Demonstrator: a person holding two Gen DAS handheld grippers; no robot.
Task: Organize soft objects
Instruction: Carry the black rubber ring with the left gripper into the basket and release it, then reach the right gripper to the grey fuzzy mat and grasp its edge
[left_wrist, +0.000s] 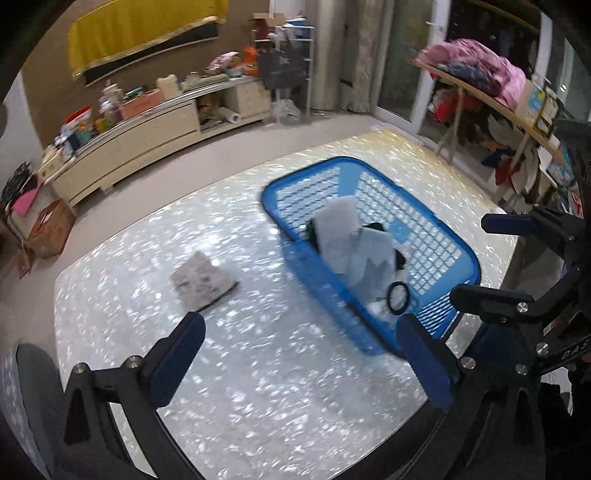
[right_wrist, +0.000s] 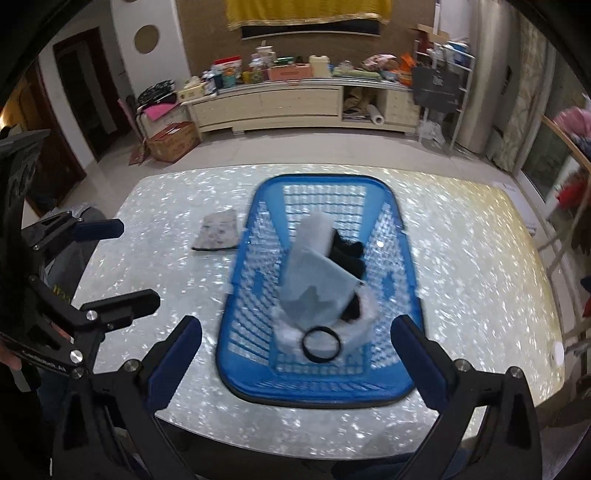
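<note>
The left gripper (left_wrist: 301, 360) stands released above the table (left_wrist: 258, 387), its blue-padded jaws spread wide with only the speckled tabletop between them. The right gripper (right_wrist: 306, 360) is likewise released, its jaws apart on either side of the near end of the blue basket (right_wrist: 400, 229) below, touching nothing. Each gripper also shows in the other's view, at the frame edge, partly cut off.

The basket sits on the table with its rim and lattice walls smeared by motion blur, most of all on its near side in the left wrist view. Inside it lies a folded pale grey cloth (right_wrist: 317, 288), leaning against a black soft item (right_wrist: 347, 254) that is mostly hidden behind it; what that item is cannot be told. Beneath them is something white and fuzzy (right_wrist: 360, 330), only its edges visible. A black ring-shaped band (right_wrist: 320, 345) rests on top at the near end.

Outside the basket, just beside its left wall, a flat folded grey patterned cloth (left_wrist: 201, 282) lies alone on the table; its print is too blurred to read.
</note>
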